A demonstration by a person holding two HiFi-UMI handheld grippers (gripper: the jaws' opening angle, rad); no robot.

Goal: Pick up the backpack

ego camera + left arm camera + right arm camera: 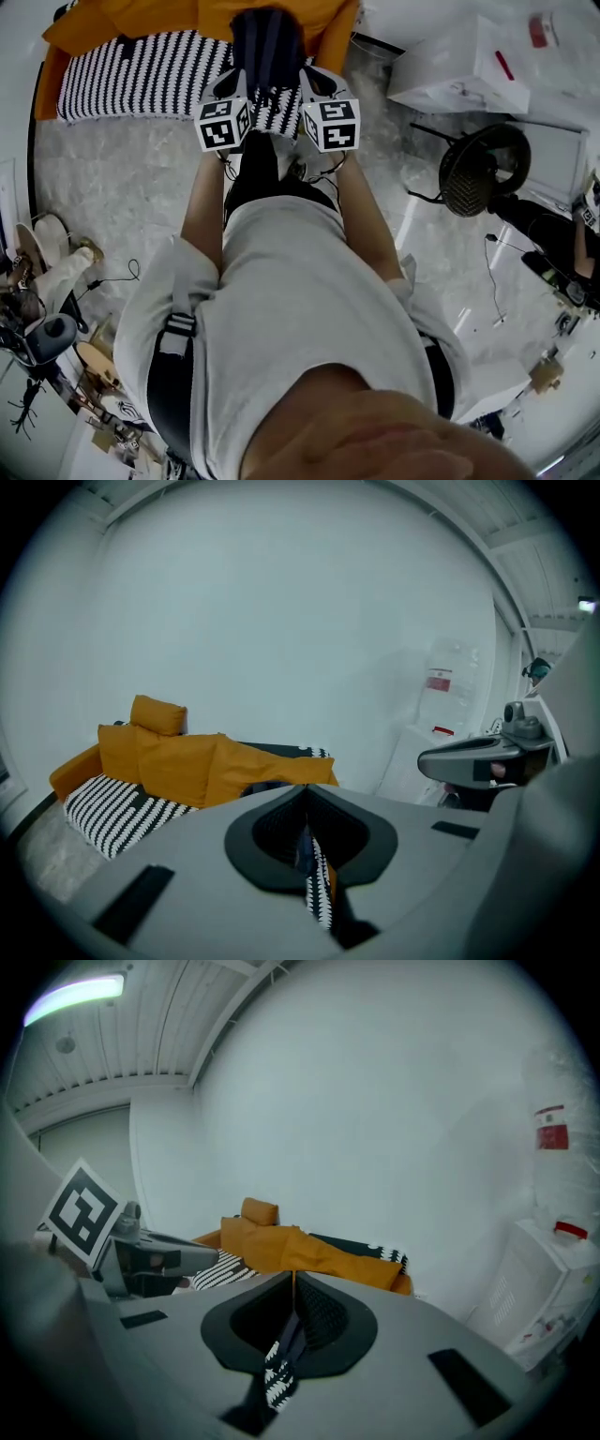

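1. Looking down, I see the backpack [267, 42] lying on the sofa [45, 89], on its black-and-white striped cover [131, 70]. The orange blanket [141, 17] is on both sides of its far end. In the head view it lies between my 2 grippers.
2. The jaws of my left gripper [306, 797] are together, and the jaws of my right gripper [293, 1283] are together too. In the narrow slit below each pair I see a dark blue strip and some striped cloth. I judge that this is the backpack and the cover seen through the slit, not something pinched, but I am not fully sure.
3. The backpack is dark, with long panels. It looks like soft cloth, so I expect it to sag and fold when lifted and not keep its shape. I cannot tell whether it is full or empty, so its weight stays open.
4. Such cloth is probably not slippery and not fragile, but a flat panel gives the jaws little to bite on.
5. I think the best hold is a top handle or the shoulder straps, 1 point for each gripper, so that the bag hangs evenly. No strap or handle shows clearly from here.
6. Both pairs of jaws must open first to take anything.
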